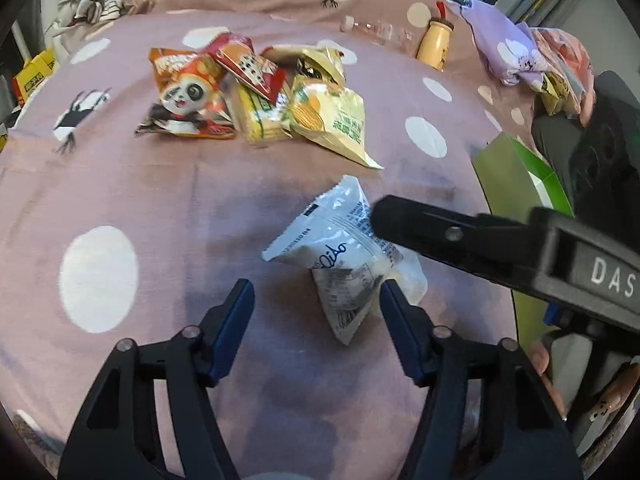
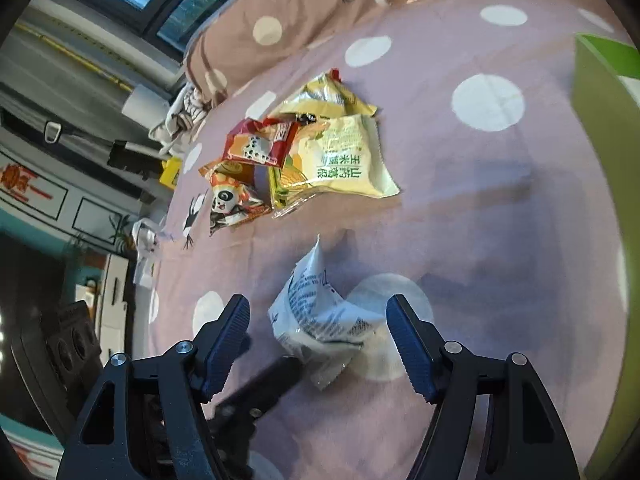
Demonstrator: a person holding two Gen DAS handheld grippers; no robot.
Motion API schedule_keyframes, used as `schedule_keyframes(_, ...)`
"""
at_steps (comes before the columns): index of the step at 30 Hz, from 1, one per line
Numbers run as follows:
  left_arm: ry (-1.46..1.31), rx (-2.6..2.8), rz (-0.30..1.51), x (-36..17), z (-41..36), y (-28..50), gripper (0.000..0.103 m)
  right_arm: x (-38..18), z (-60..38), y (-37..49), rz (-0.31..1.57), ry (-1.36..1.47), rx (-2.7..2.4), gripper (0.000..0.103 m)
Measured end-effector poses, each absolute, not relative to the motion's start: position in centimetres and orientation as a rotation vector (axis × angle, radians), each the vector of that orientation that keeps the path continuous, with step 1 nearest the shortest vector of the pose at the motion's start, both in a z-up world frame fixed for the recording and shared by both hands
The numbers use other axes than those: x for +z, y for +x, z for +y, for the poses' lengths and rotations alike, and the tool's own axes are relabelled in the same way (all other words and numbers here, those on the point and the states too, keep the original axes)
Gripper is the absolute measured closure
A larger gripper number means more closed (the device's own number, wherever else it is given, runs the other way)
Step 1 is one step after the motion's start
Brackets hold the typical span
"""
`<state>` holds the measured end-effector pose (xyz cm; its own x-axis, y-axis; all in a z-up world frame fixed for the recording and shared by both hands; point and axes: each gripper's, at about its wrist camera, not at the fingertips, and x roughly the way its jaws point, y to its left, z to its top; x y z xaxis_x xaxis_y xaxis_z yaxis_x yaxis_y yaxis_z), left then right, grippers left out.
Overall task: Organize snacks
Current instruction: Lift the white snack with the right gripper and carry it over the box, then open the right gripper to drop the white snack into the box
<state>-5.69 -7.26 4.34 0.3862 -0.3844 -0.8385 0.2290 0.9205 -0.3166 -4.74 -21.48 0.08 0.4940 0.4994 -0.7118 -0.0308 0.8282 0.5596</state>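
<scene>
A white snack packet [image 1: 336, 248] lies on the pink dotted bedsheet [image 1: 160, 208], apart from the pile. My left gripper [image 1: 316, 300] stands open just before it; the packet's near corner reaches in between the jaws beside the right-hand finger [image 1: 394, 304]. My right gripper [image 2: 318, 320] is open too, its jaws either side of the same white packet [image 2: 320, 312], and neither pad presses on it. One black finger of the right gripper [image 1: 416, 228] crosses over the packet in the left wrist view. Further back sits a pile of snack bags [image 1: 256, 96]: a panda bag [image 2: 232, 200], a red packet [image 2: 260, 140] and yellow bags [image 2: 344, 160].
A green box [image 1: 516, 184] stands at the right edge of the bed, also the green box [image 2: 600, 120] in the right wrist view. A yellow bottle [image 1: 436, 44], a clear bottle [image 1: 380, 32] and a purple cloth [image 1: 504, 48] lie by the pillow. A hand [image 1: 540, 356] shows at lower right.
</scene>
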Motion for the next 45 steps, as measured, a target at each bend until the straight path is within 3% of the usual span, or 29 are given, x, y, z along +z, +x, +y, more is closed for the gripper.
schedule_keyframes(2,-0.165,-0.405,1.117,3.9,-7.7,-5.3,0.047,-0.5,-21.3,-3.9,1.033,0.507,0.357,0.03)
schedule_keyframes(6,-0.194,-0.436,1.138,3.3,-8.2,-4.7,0.071,-1.7,-21.1,-2.9,1.057,0.501,0.388,0.034)
schedule_keyframes(11,-0.153,-0.419,1.114,3.3,-9.0,-4.6,0.073,-2.0,-21.2,-2.9,1.024,0.479,0.412,0.042)
schedule_keyframes(23,-0.119,-0.537,0.923,9.7,-12.4,-4.7,0.077,5.2,-24.2,-6.5,0.784,0.427,0.328,0.043)
schedule_keyframes(36,0.028,-0.779,0.761,15.9,-22.9,-6.2,0.078,10.6,-34.1,-12.1,0.525,0.554,0.124,0.042)
schedule_keyframes(45,0.079,-0.964,0.772,14.7,-30.2,-6.9,0.078,10.5,-41.0,-15.9,0.43,0.648,-0.085,0.042)
